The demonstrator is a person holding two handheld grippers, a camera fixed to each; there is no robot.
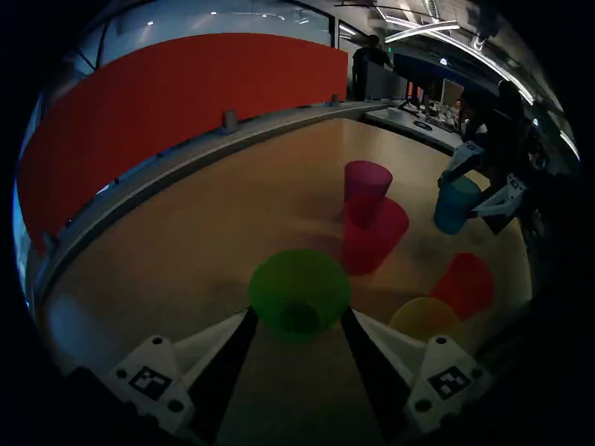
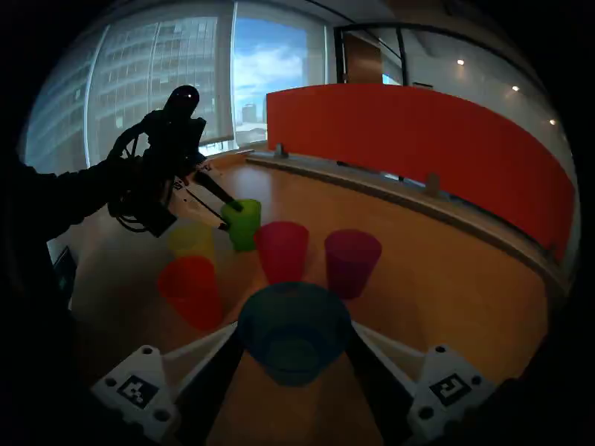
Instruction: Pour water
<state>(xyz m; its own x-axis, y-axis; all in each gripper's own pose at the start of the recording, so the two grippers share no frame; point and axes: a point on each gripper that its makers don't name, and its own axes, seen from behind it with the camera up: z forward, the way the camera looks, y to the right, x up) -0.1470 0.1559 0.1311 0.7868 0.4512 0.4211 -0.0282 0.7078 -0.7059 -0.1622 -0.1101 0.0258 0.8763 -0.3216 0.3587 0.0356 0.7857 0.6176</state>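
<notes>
My left gripper (image 1: 299, 318) is shut on a green cup (image 1: 297, 282), whose mouth faces the camera. Across the table my right gripper (image 1: 476, 189) holds a blue cup (image 1: 454, 208) above the wood. In the right gripper view, that gripper (image 2: 294, 336) is shut on the blue cup (image 2: 294, 327), and the left gripper (image 2: 225, 210) holds the green cup (image 2: 244, 223) farther off. A red cup (image 2: 282, 249), a magenta cup (image 2: 351, 260), a yellow cup (image 2: 191, 239) and an orange cup (image 2: 191, 291) stand on the table between the grippers. I cannot tell whether any cup holds water.
The wooden table (image 1: 216, 238) ends at a grey ledge (image 1: 186, 152) under a long red partition (image 1: 178, 89). Large windows (image 2: 186, 74) are behind the person holding the left gripper. Desks and people are at the far end (image 1: 446, 111).
</notes>
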